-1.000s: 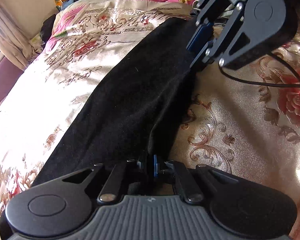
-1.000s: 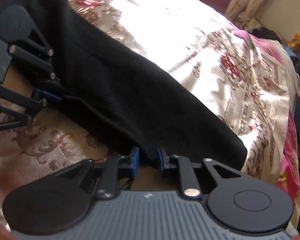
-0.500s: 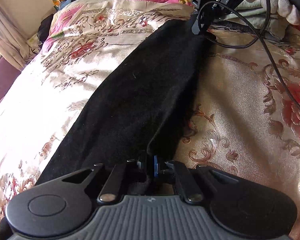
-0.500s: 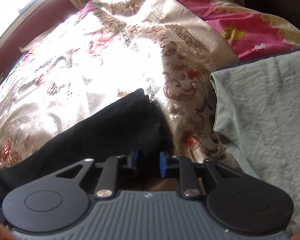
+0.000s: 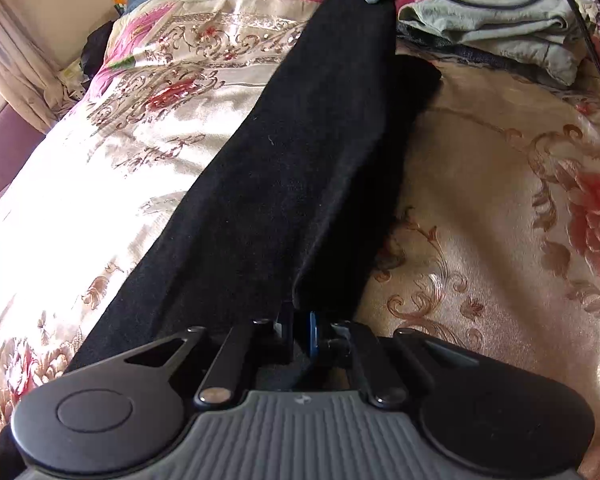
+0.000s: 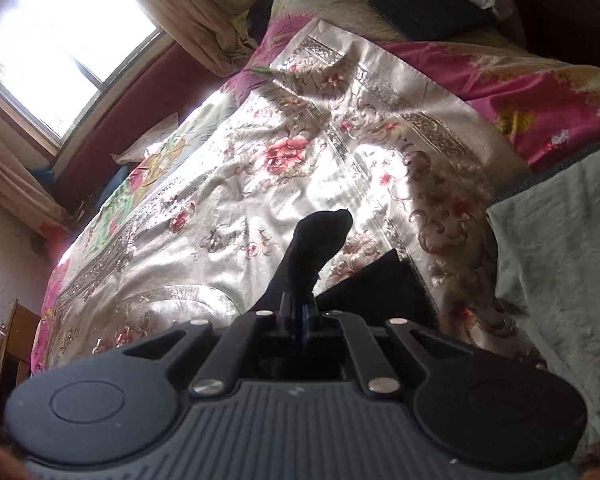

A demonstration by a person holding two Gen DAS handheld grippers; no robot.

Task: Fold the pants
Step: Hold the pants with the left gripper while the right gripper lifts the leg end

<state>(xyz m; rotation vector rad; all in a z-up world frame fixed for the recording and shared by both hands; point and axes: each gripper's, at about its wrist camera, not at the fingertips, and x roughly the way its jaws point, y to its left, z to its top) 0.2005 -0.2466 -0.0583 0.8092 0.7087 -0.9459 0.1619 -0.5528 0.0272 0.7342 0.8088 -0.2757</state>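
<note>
Since a second ago our right gripper (image 6: pixel 298 314) has lifted its end of the pants (image 5: pixel 284 184) off the bed (image 5: pixel 480 208), toward twelve o'clock. Nearest us, the left gripper (image 5: pixel 302 330) has its jaws clenched on the near edge; the right jaws pinch a tuft too. The black cloth stretches away up the bed, its far end raised. It looks soft, limp and light, best taken at corners and hems.

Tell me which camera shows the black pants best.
The left wrist view: the black pants stretch nearly full length across the bedspread. The right wrist view shows only a pinched bunch above the right gripper.
</note>
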